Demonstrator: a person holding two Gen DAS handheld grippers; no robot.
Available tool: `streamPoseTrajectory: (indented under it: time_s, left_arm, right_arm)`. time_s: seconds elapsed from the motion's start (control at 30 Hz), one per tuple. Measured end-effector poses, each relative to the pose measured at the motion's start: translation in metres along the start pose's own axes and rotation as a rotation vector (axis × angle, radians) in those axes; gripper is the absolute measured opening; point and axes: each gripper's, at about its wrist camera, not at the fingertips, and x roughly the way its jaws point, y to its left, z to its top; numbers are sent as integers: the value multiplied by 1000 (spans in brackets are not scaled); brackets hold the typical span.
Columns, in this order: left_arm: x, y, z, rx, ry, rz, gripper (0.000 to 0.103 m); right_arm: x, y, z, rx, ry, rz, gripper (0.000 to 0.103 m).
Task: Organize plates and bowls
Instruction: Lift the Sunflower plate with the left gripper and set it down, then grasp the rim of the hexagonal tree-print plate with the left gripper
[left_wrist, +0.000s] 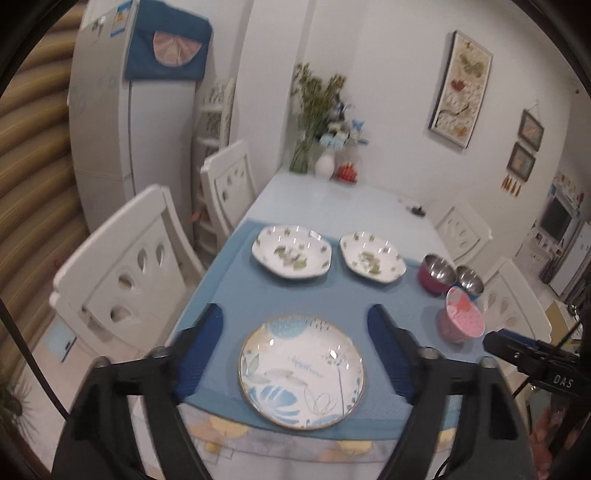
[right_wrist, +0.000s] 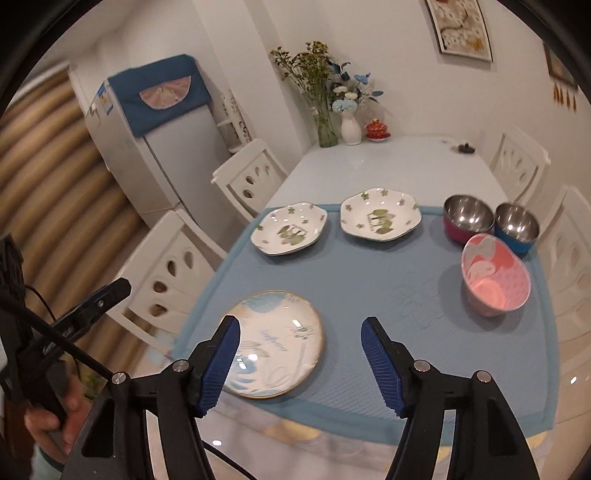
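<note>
A round plate (left_wrist: 302, 371) with blue leaf print lies near the front edge of the blue mat (left_wrist: 236, 291). Behind it sit two white plates with green print, one on the left (left_wrist: 291, 251) and one on the right (left_wrist: 372, 256). At the mat's right stand a pink bowl (left_wrist: 463, 315), a magenta steel bowl (left_wrist: 436, 273) and a blue steel bowl (left_wrist: 470, 282). My left gripper (left_wrist: 295, 315) hangs open above the round plate, holding nothing. My right gripper (right_wrist: 300, 328) is open too, above the round plate (right_wrist: 275, 343) and the mat (right_wrist: 369, 273), well left of the pink bowl (right_wrist: 495, 275).
White chairs (left_wrist: 125, 273) line both long sides of the table. Vases with flowers (right_wrist: 328, 110) and a red pot (right_wrist: 377, 130) stand at the far end by the wall. A fridge (left_wrist: 110, 110) is at the back left. A hand (right_wrist: 55, 417) holds the left tool.
</note>
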Motion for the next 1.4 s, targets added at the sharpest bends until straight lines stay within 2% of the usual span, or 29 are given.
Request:
streamPoseTrajectory:
  time_s: [0.1,0.2,0.4,0.6,0.8,0.9,1.0,1.07,1.23,1.27,1.3,1.4]
  left_arm:
    - [2,2,9,11,6,-14,80]
    - [16,12,21,11,27,-34,83]
    - [60,34,48,65,80,-14,86]
    - [136,68,83,67,117,-46,86]
    - [232,88,103,81,252,-122,86]
    - [276,89,105,102,308,-146,85]
    - [323,91,99,91,386,-172,84]
    - [343,92,94,88,417,-184,80]
    - [390,91,87,64,468,-224,79]
    - [396,91,87,57,472,-231,76]
    - [404,92,86,50,481,-237,67]
    - [424,96,81,24,507,-250,63]
  right_arm:
    - [2,1,4,11,13,-4,73]
    - [13,3,13,26,18,-13,74]
    - [57,18,46,68,20,-3,74]
    - [132,29,87,98,75,-19,74]
    - [212,8,116,207,165,-42,74]
    - [250,-3,124,250,204,-83,73]
    - [287,-15,125,278,244,-122,65]
    - [310,-22,125,291,277,-146,62]
    - [349,-34,125,320,328,-161,61]
    - [356,-37,126,320,332,-165,61]
    - [361,-39,126,321,335,-166,59]
    - [378,-46,128,327,349,-161,56]
